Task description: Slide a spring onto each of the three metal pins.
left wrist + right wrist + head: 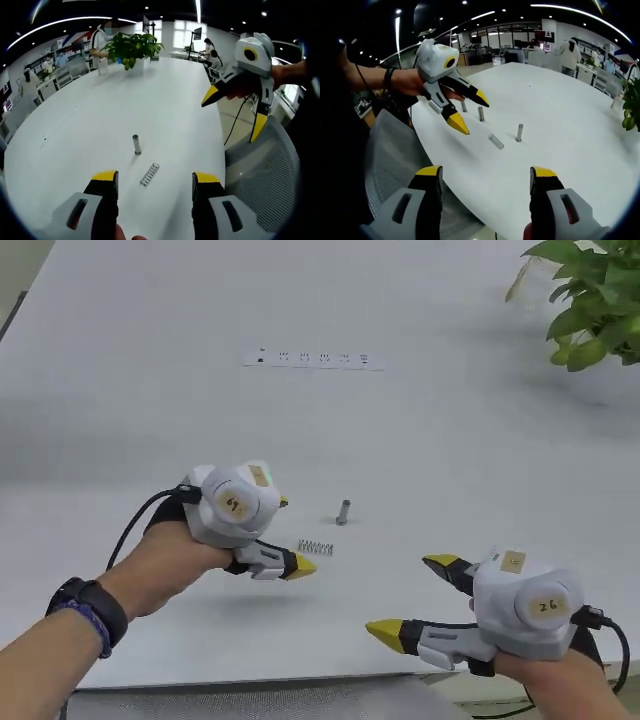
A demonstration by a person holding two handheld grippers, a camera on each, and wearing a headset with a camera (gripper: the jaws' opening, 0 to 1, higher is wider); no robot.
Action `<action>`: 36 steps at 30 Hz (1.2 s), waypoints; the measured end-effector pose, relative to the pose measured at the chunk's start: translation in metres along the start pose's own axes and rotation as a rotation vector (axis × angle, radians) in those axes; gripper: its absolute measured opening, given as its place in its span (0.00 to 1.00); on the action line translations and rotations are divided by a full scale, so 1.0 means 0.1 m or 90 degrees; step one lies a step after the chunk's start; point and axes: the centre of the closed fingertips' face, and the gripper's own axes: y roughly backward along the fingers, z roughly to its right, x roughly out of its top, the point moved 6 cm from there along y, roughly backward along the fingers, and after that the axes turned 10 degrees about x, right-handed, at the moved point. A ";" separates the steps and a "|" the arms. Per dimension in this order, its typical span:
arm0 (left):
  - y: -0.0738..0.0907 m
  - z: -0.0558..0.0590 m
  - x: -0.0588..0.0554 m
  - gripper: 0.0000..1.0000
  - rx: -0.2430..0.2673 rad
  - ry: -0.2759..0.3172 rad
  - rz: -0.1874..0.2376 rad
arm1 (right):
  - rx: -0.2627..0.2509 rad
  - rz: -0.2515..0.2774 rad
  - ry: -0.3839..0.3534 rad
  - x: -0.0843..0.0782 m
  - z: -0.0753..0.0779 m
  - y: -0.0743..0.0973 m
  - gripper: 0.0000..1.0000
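I hold both grippers low over the near edge of the white table (450,420), each with its jaws spread wide and nothing between them. The left gripper (292,535) sits toward the near left, tipped on its side with its yellow tips pointing to the right. The right gripper (412,597) is at the near right corner, with its tips pointing left.

A loose spring (315,547) lies flat on the table just beside the left gripper's lower tip. In the left gripper view it rests ahead of the open jaws, roughly centred between them. One bare metal pin (343,511) stands upright near the spring, a little farther from the near edge and not touching it.

In the right gripper view, a second pin (481,113) and a third pin (464,106) stand just beyond the left gripper's jaws. I cannot tell whether either one carries a spring.

A white power strip (313,359) lies well back toward the far edge. A leafy plant (590,300) stands at the far right corner. A grey mesh chair (390,165) is tucked below the near edge.
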 end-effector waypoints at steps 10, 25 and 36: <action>-0.23 -0.01 -0.06 0.48 -0.013 -0.004 -0.026 | 0.011 0.003 0.005 0.02 0.01 -0.01 0.69; -0.56 0.03 -0.21 0.31 -0.037 -0.003 -0.072 | 0.016 0.002 0.010 0.02 0.09 0.04 0.67; -0.69 0.12 -0.35 0.21 -0.026 -0.003 -0.101 | 0.025 -0.001 0.017 -0.01 0.16 0.06 0.66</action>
